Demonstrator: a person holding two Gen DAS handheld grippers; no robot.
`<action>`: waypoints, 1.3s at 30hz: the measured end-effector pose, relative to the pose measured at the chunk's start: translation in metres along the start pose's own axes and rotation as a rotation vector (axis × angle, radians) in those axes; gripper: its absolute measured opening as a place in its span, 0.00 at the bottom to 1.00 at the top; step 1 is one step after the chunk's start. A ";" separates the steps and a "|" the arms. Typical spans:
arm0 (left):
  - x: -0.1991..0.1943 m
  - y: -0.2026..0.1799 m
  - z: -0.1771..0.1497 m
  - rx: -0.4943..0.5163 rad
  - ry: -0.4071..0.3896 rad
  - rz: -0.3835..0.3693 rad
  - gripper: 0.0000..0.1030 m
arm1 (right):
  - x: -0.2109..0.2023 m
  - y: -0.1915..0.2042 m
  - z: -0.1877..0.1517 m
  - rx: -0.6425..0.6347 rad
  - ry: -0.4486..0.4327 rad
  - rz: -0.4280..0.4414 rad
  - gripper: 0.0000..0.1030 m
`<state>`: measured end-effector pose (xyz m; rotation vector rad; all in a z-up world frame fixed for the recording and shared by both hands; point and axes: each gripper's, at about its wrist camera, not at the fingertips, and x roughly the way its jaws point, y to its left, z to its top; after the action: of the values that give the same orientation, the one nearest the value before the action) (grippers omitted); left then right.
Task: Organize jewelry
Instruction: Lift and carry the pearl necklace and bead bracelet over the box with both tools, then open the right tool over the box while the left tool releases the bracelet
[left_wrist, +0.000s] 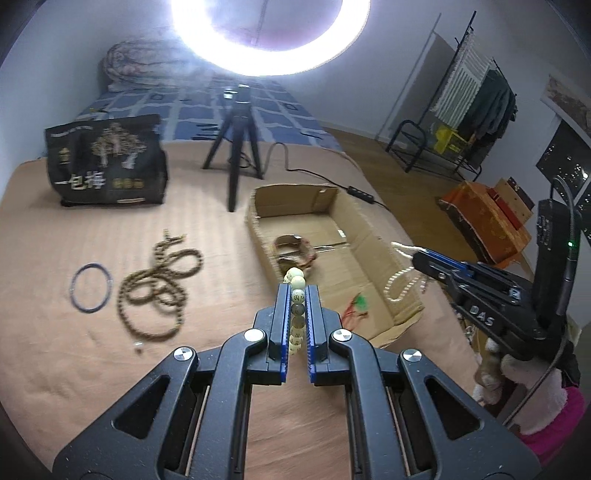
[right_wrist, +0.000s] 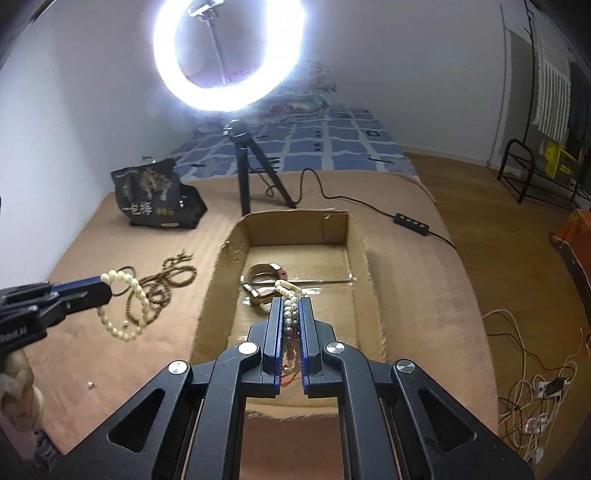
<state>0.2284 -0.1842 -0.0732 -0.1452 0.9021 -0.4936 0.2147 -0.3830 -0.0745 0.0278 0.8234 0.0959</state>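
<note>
Cream bead bracelet (left_wrist: 297, 295) clamped in left gripper (left_wrist: 298, 291), held off the blanket (left_wrist: 55, 350) near the box's left wall. Pearl strand (right_wrist: 290, 314) pinched in right gripper (right_wrist: 291, 304) over the cardboard box (right_wrist: 218, 280), likely lined up for a drop beside the wooden bangles (right_wrist: 264, 277). Brown bead necklace (left_wrist: 159, 291) and dark ring (left_wrist: 90, 288) lie loose on blanket, left of the box.

Ring light (left_wrist: 271, 37) blown out at top of both views, glare haloing onto wall (right_wrist: 406, 74); room otherwise dim, bluish cast; strong fisheye curvature, black vignette in corners; bed (left_wrist: 92, 369) blurred near lower edges; right gripper (left_wrist: 417, 256) slightly smeared in left wrist view; soft shadows under tripod (right_wrist: 247, 177).
</note>
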 end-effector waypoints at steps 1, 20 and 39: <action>0.004 -0.005 0.001 0.004 0.002 -0.009 0.05 | 0.002 -0.002 0.001 0.003 -0.001 -0.004 0.06; 0.067 -0.034 0.006 0.051 0.077 -0.054 0.05 | 0.031 -0.033 0.006 0.051 0.022 -0.006 0.06; 0.071 -0.029 0.003 0.037 0.109 -0.058 0.26 | 0.031 -0.034 0.005 0.052 0.022 -0.031 0.40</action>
<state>0.2571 -0.2436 -0.1129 -0.1120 0.9973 -0.5756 0.2421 -0.4140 -0.0958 0.0635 0.8484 0.0459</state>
